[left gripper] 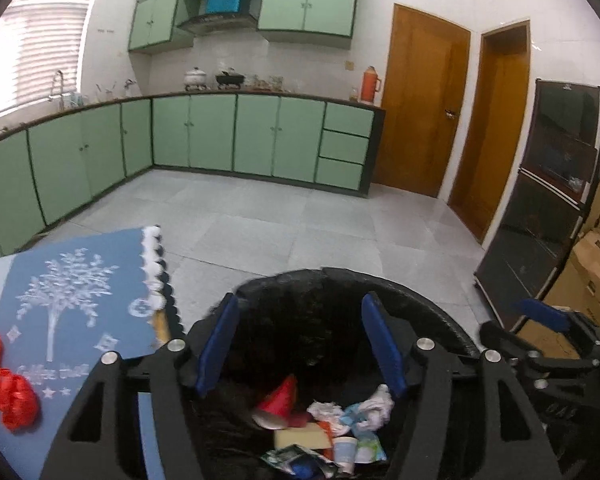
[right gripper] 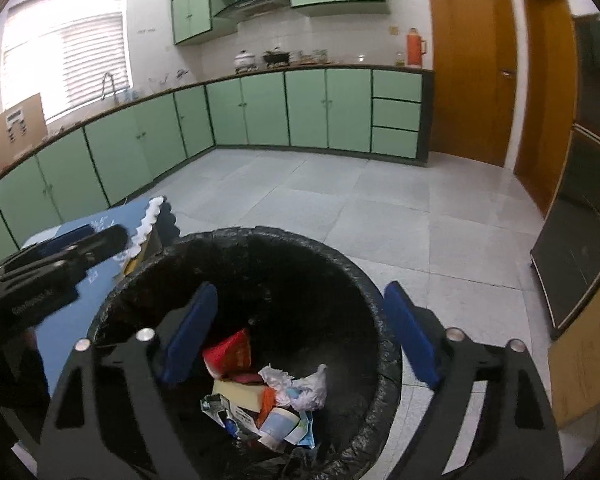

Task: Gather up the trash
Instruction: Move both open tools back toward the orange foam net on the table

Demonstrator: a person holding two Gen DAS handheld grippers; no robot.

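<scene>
Both pairs of tongs are hovering over the round bin lined with a black plastic bag (right gripper: 384,332) — left tongs (left gripper: 300,344) and right tongs (right gripper: 300,332) are each gaping wide with blue pads, gripping nothing. Trash is lying at the bottom: a red paper cup (left gripper: 278,400), crumpled white tissue (right gripper: 300,388), a pale blue cup (right gripper: 278,424). Just beside the bin, a blue tree-printed cloth (left gripper: 72,292) is covering the surface.

Trash (right gripper: 260,396) in bin (right gripper: 364,280) beside table (right gripper: 72,320)

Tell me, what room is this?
It looks like a home kitchen: green cabinets run under a long counter, a sink tap stands by the window, and pots sit under a range hood.
</scene>
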